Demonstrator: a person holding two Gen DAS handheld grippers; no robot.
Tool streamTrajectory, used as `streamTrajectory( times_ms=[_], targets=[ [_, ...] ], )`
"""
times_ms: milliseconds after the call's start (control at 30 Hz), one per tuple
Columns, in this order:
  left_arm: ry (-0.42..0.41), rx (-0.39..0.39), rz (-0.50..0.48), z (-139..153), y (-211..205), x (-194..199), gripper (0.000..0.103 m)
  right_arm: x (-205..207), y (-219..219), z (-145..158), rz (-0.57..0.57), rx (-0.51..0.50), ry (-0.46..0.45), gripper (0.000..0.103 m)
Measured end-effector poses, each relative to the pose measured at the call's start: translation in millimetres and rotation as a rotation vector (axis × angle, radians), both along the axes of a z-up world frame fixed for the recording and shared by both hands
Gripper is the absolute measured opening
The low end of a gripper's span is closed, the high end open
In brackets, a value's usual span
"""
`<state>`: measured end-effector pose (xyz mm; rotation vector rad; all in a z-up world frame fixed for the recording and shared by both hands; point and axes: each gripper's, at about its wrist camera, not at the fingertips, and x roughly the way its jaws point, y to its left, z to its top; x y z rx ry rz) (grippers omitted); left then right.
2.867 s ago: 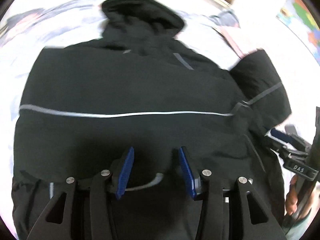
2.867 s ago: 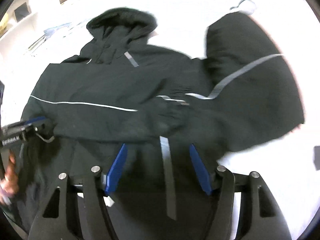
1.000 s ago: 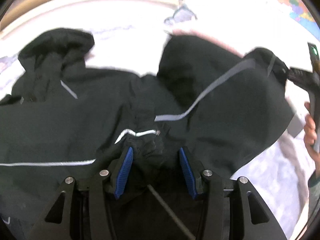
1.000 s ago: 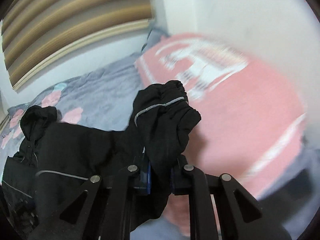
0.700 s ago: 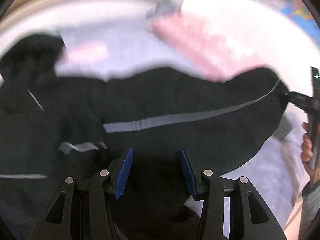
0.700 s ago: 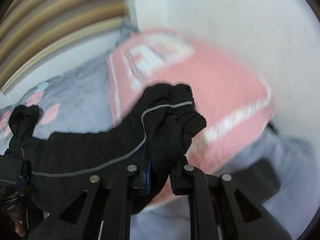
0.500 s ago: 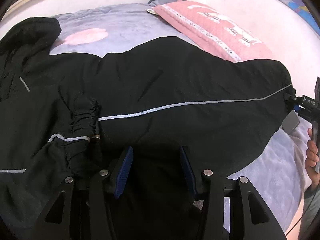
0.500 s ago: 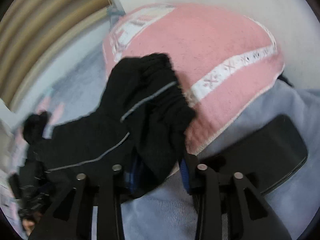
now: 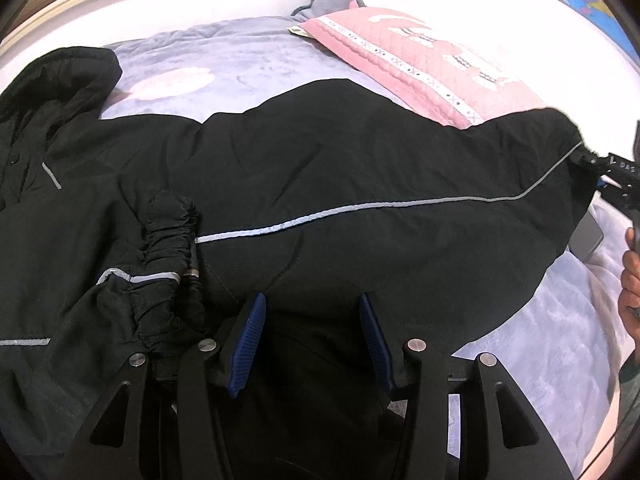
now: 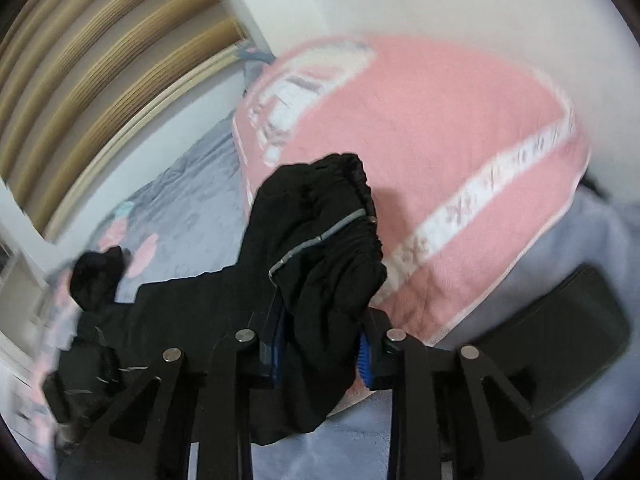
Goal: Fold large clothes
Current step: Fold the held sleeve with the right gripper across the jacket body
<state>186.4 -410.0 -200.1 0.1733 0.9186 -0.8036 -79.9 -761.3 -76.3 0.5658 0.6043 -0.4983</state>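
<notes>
A black jacket [image 9: 360, 160] with thin reflective stripes lies spread on a lavender bed. Its hood [image 9: 60, 76] is at the far left, and one elastic cuff [image 9: 172, 240] lies folded onto the body. My left gripper [image 9: 312, 340] hovers open low over the jacket's near edge, both blue pads bare. The other sleeve stretches out to the right, where my right gripper [image 9: 608, 176] has its end. In the right wrist view the bunched sleeve cuff [image 10: 332, 240] fills the gap of my right gripper [image 10: 322, 350], whose jaws are closing, and cloth hangs below the fingers.
A pink quilted pillow [image 9: 420, 64] lies behind the stretched sleeve, close to the cuff [image 10: 440, 140]. A dark flat device [image 10: 560, 340] rests on the blanket at the right. A person's hand [image 9: 630, 280] shows at the right edge. Wooden slats [image 10: 100, 60] back the bed.
The right sleeve has been drawn out to the right and lowered flat toward the pillow. The right jaws loosened around the cuff, then narrowed on it again. The left gripper shifted along the jacket.
</notes>
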Motion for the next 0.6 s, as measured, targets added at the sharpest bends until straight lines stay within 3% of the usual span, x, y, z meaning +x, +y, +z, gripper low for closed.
streamTrajectory(
  times_ms=[100,267,467,600],
  targets=[
    [0.007,0.009,-0.004,-1,-3,2,0.051,8,7,3,-0.024,-0.047,0.066,0.029],
    [0.041,-0.009,-0.018,13,7,6,0.051,19,26,14,0.048,-0.042,0.066,0.029],
    [0.048,-0.134,0.021,57,67,9,0.051,55,93,48,0.164,-0.141,0.091,0.029],
    [0.019,-0.141,0.085,81,115,18,0.051,84,152,68,0.256,-0.195,0.101,0.029]
  ],
)
